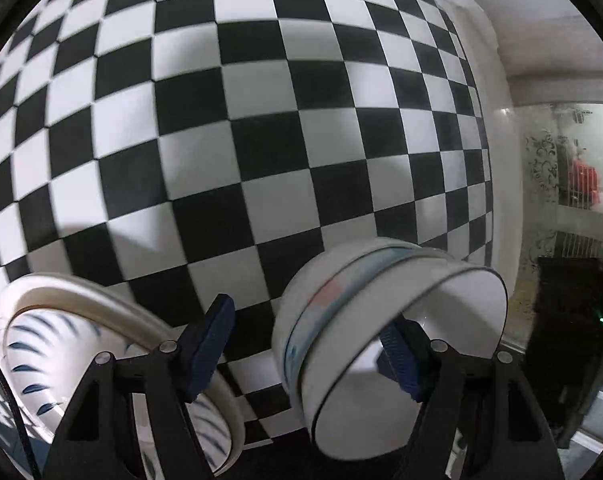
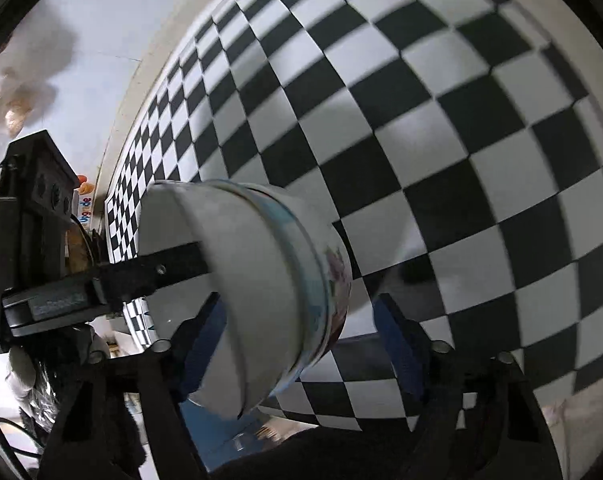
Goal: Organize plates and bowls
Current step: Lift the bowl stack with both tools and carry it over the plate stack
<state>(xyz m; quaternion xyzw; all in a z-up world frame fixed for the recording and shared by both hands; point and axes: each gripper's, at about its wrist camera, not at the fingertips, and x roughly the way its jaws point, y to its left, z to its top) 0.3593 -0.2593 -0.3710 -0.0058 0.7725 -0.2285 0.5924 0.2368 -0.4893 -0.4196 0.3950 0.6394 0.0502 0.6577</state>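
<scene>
1. Bowls [image 1: 341, 300], three of them nested into one stack, sit at the near right of the checkered tablecloth [image 1: 261, 120], close to the table's right edge.
2. Innermost bowl is plain white with a thin dark line round the rim; the middle one shows a pale blue band with a touch of pink. From the right wrist view, the outer bowl carries a flower pattern on its wall.
3. Left gripper [image 1: 303, 354] is right on the stack, jaws spread and straddling the bowl wall. Its right pad [image 1: 399, 360] is down inside the top bowl, while its left pad [image 1: 209, 344] hangs outside with clear cloth between it and the stack. No squeeze there: released.
4. Right gripper [image 2: 301, 348] comes at the same stack from the other side, jaws apart too. Its right pad [image 2: 397, 348] stands clear of the flowered wall, and its left pad [image 2: 201, 344] is partly hidden behind the white rim. Nothing clamped here either.
5. In the right wrist view, the left gripper's black finger reaches into the top bowl from the left.
6. Plates [image 1: 61, 344] wait in a pile at the near left, cream rims and blue leaf strokes, well apart from the bowls.
7. Both views are motion-blurred, so I can't tell whether the stack rests flat on the cloth.
</scene>
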